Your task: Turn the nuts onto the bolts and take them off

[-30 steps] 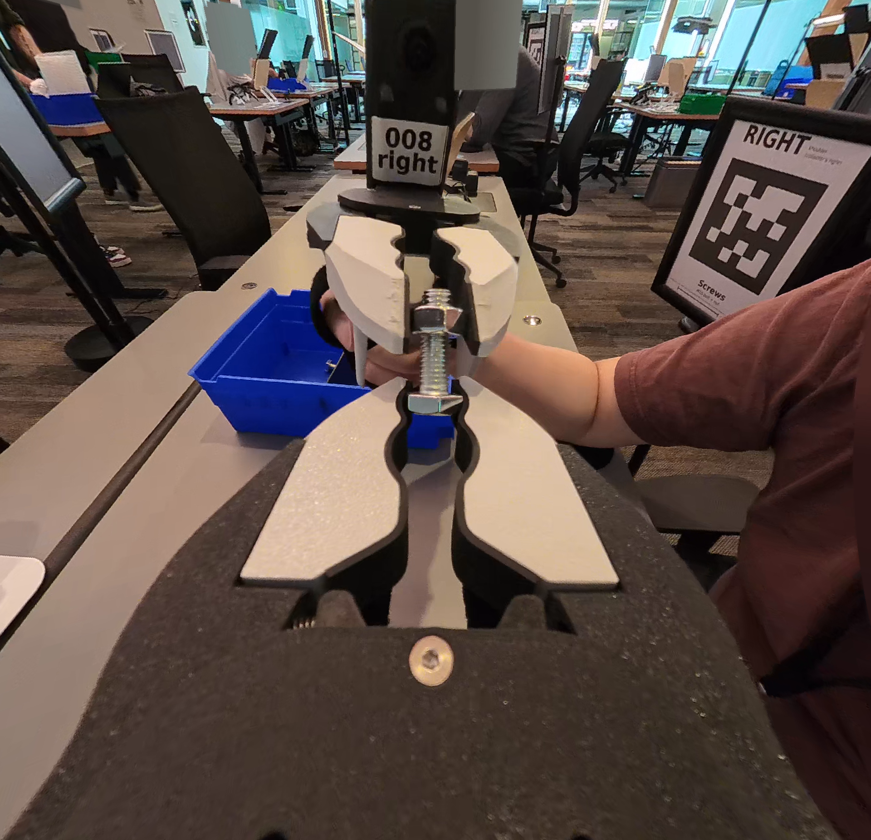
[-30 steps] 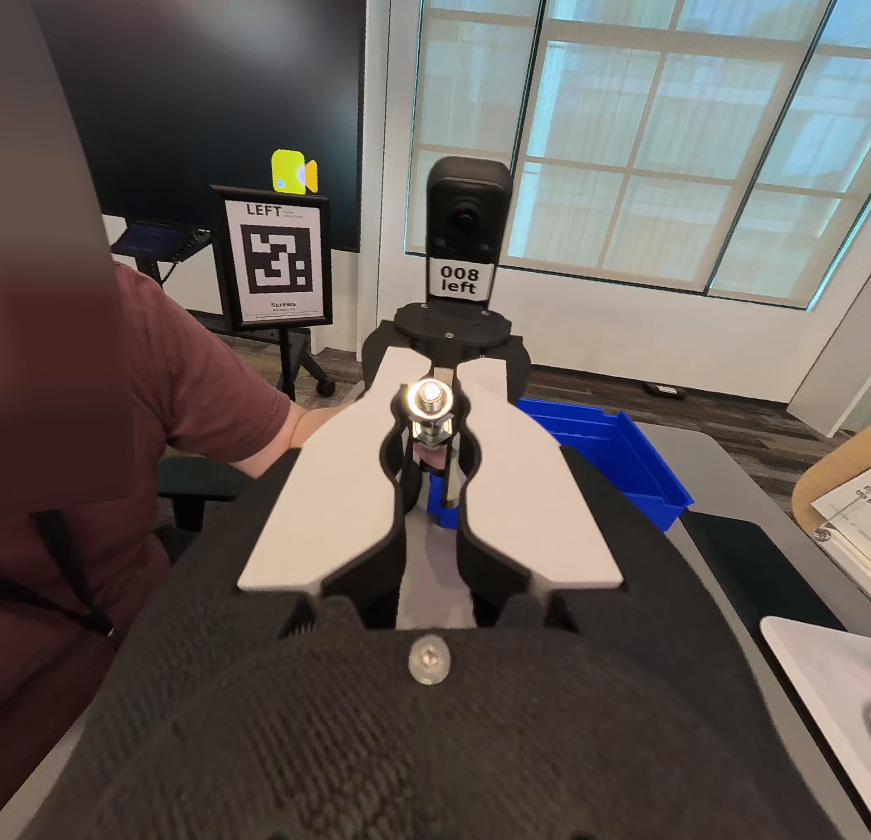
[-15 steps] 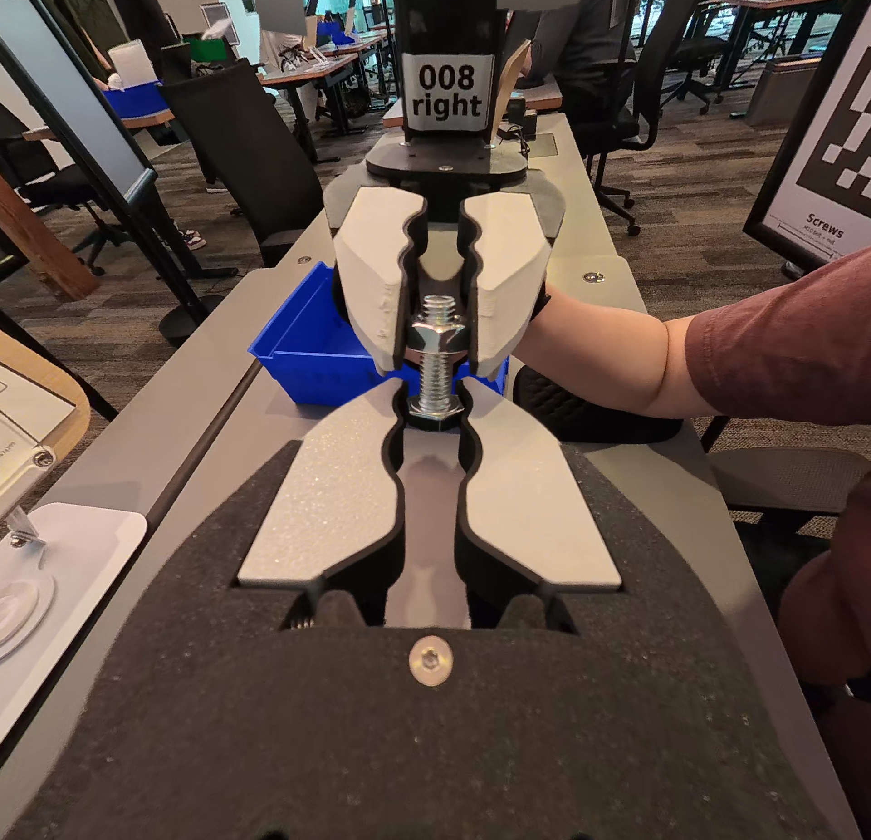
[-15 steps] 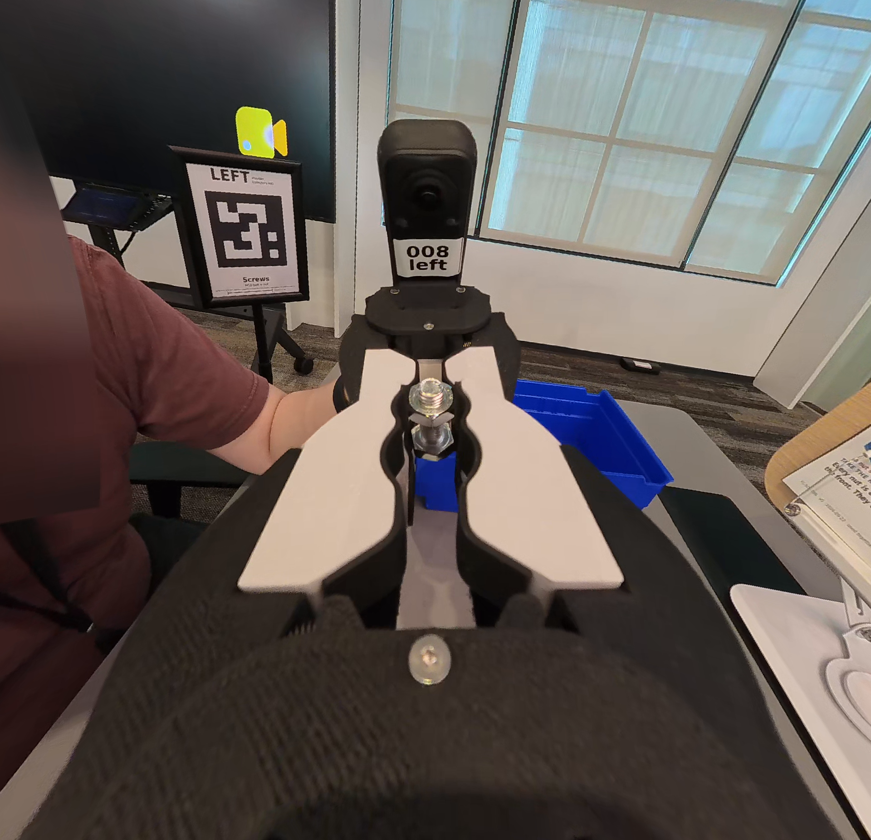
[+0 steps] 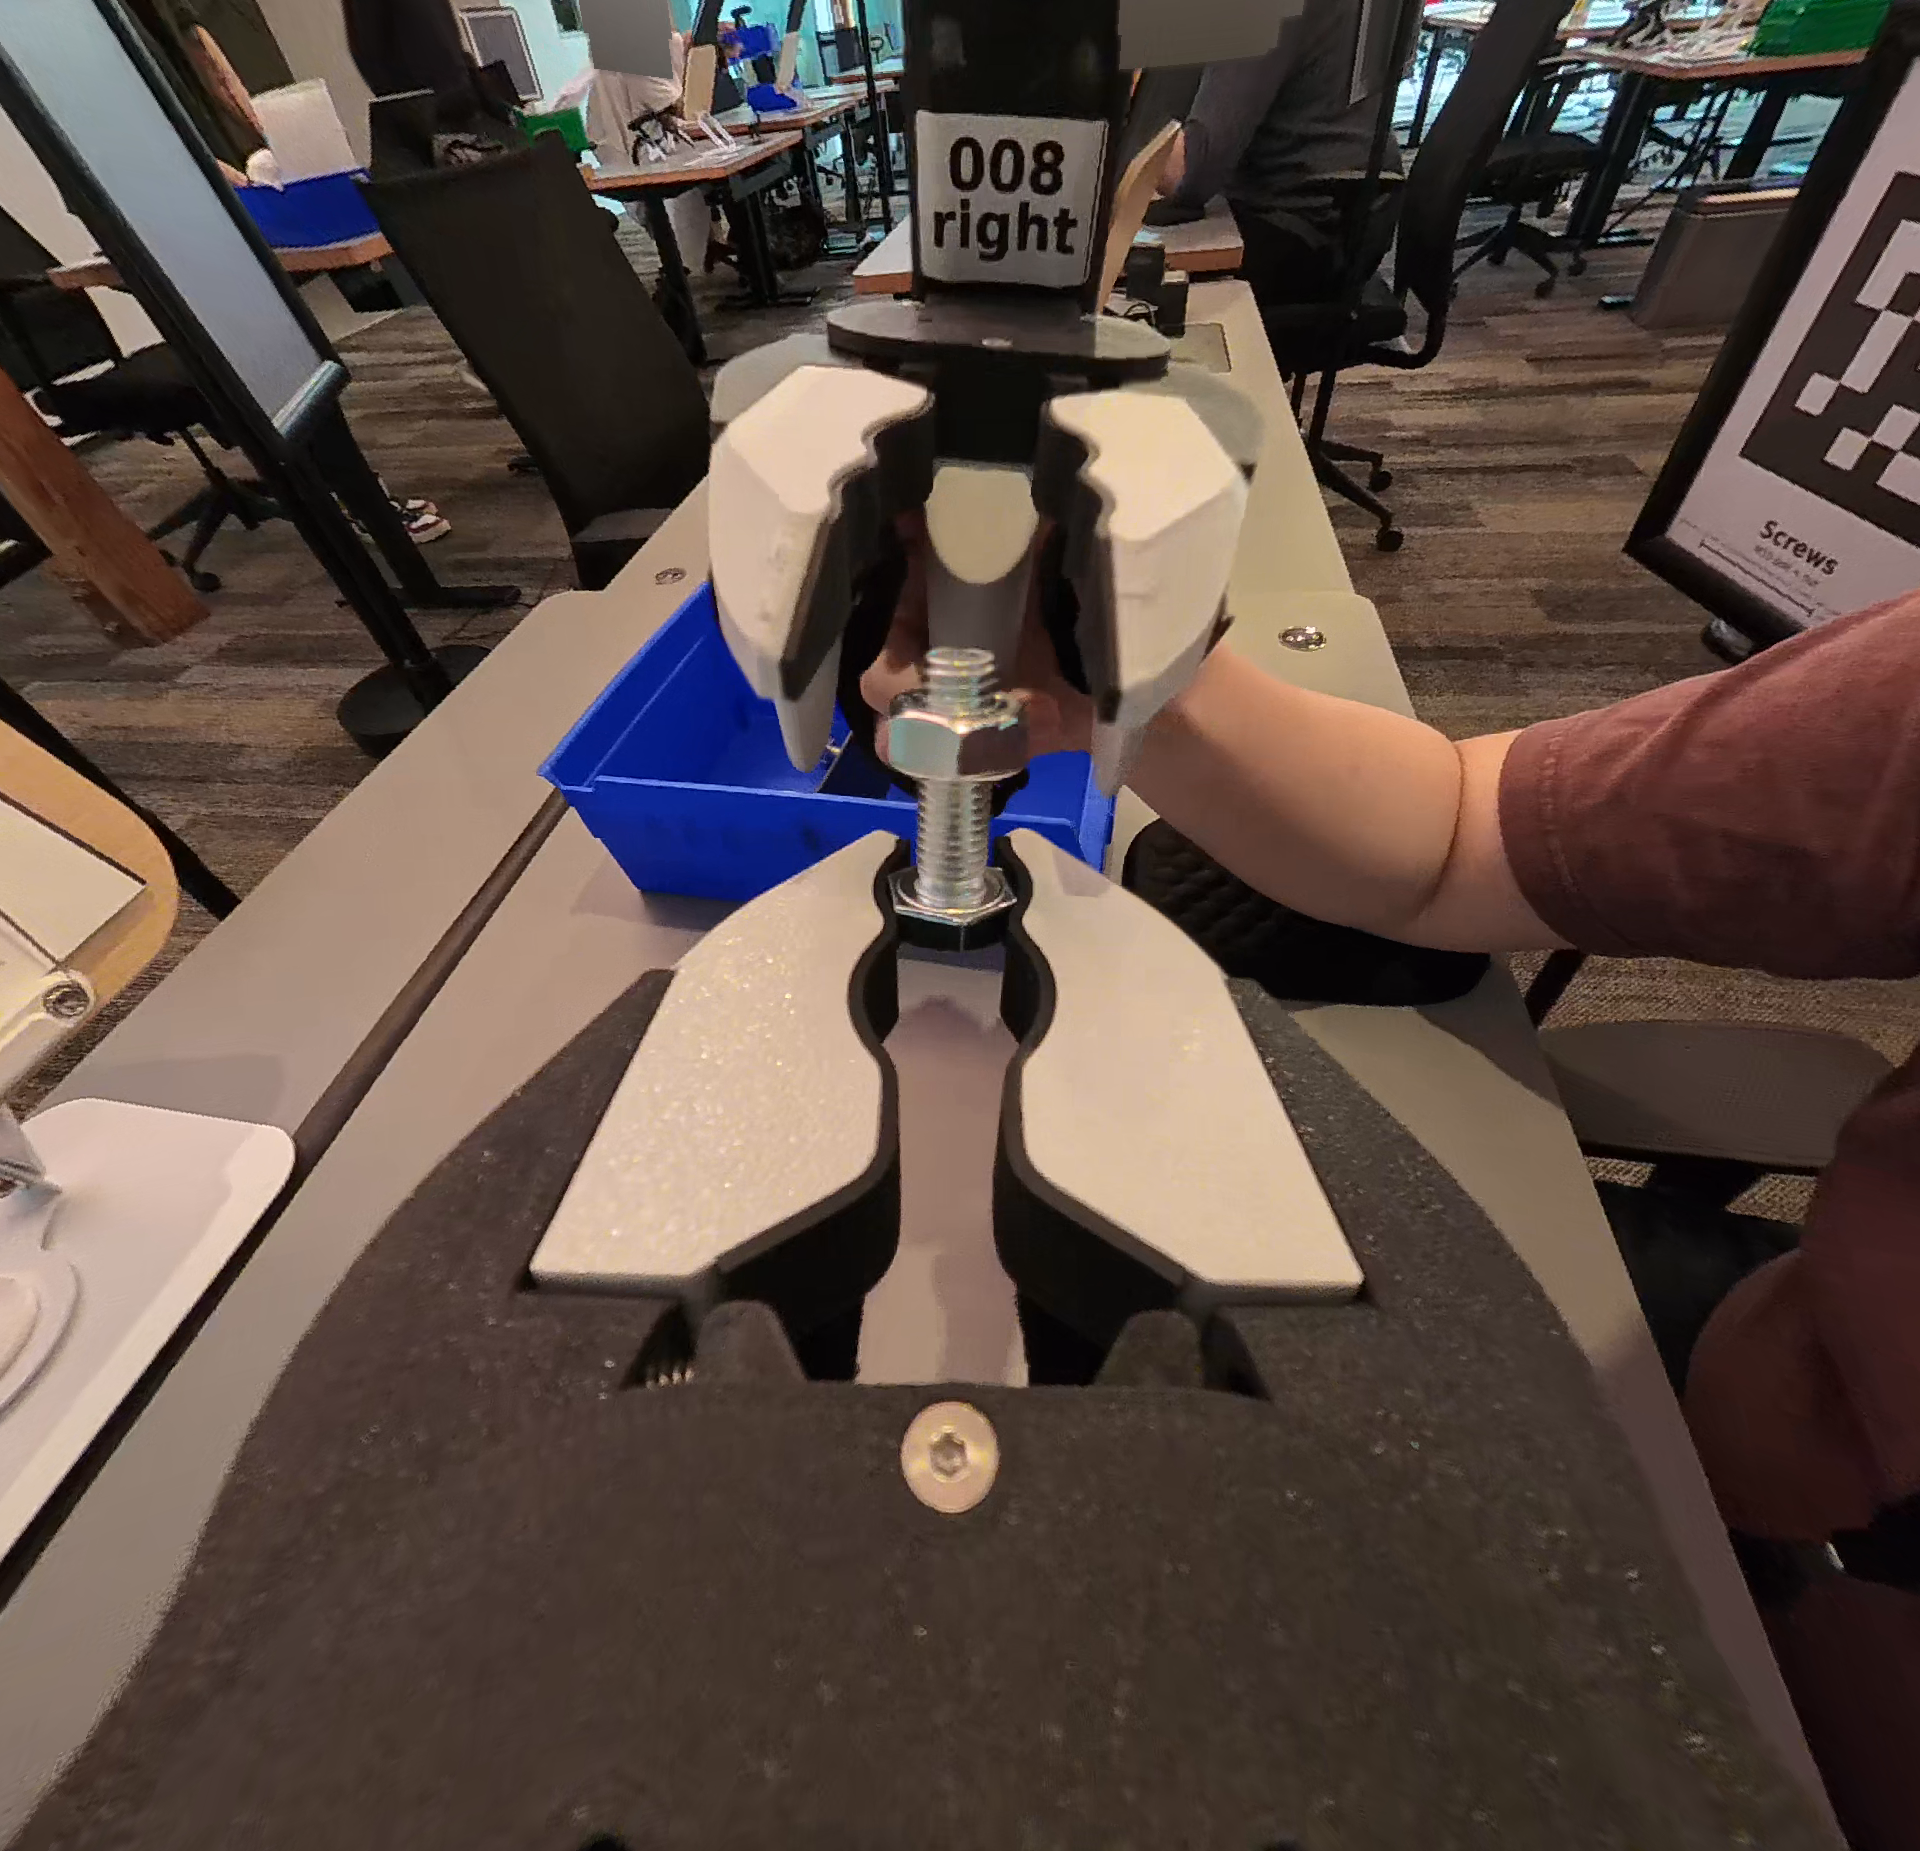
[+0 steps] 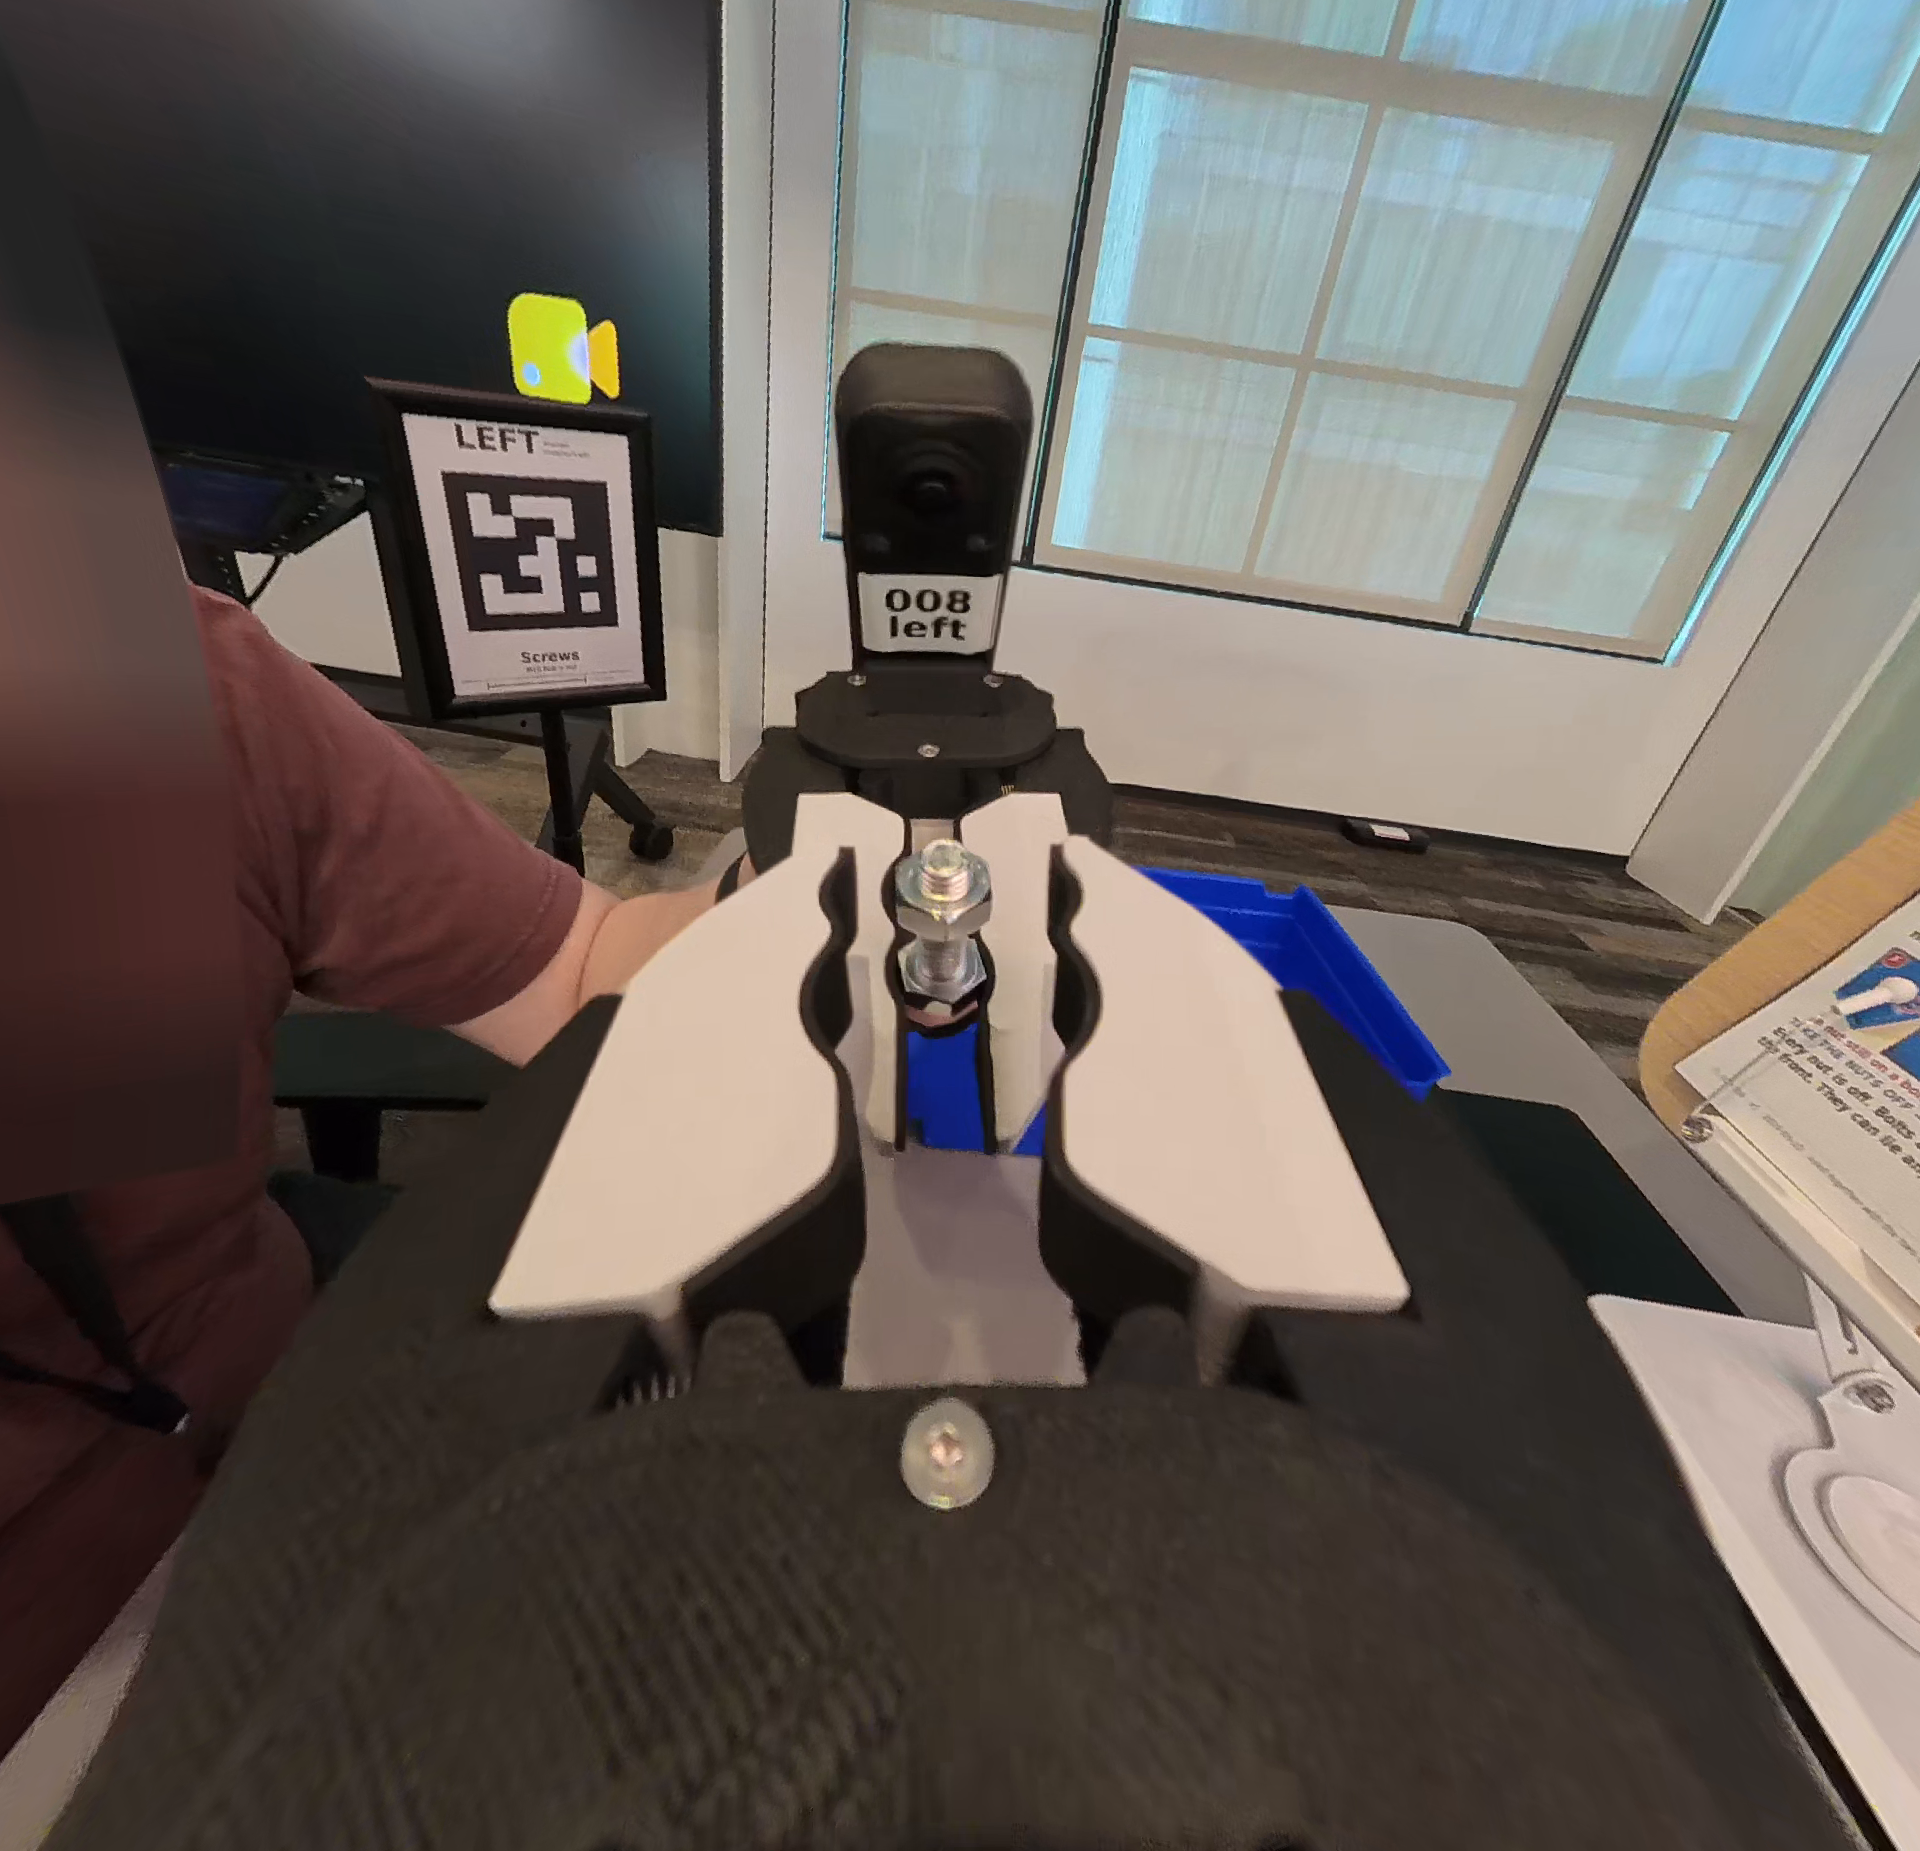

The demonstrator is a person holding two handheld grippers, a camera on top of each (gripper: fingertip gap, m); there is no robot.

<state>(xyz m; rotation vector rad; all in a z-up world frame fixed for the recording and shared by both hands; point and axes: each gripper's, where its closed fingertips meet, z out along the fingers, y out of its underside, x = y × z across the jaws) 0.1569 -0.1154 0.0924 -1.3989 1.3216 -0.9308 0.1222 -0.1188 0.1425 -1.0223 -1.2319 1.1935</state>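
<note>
since a sec ago: the right gripper is letting go. Its fingers were pinched on the hex nut and now they're standing spread to either side of it, not touching. Both views are also sitting tighter in on the hardware than before.

bolt: the bolt is sticking straight out of the left gripper, hex head clamped between the tips, threaded end pointing away toward the right gripper. In the right wrist view the bolt is pointing nearly dead at the camera.

nut: it's sitting near the free end of the thread, with a couple of turns of thread poking out past it and bare shank running between it and the head. Same nut is showing in the right wrist view.

key relation: the bolt's long axis is running right down the line between the two grippers, so the nut is lying straight ahead of the right jaws, centred in the gap. Right gripper is clearly the nearer one to it.

jaws: left ones are narrow and holding the bolt head; right ones are wide and empty.

my guess: it's regripping for another twist. Which way it's spinning, on or off, I can't tell.

behind it: the blue bin is sitting on the grey table just beyond the grippers.
</note>
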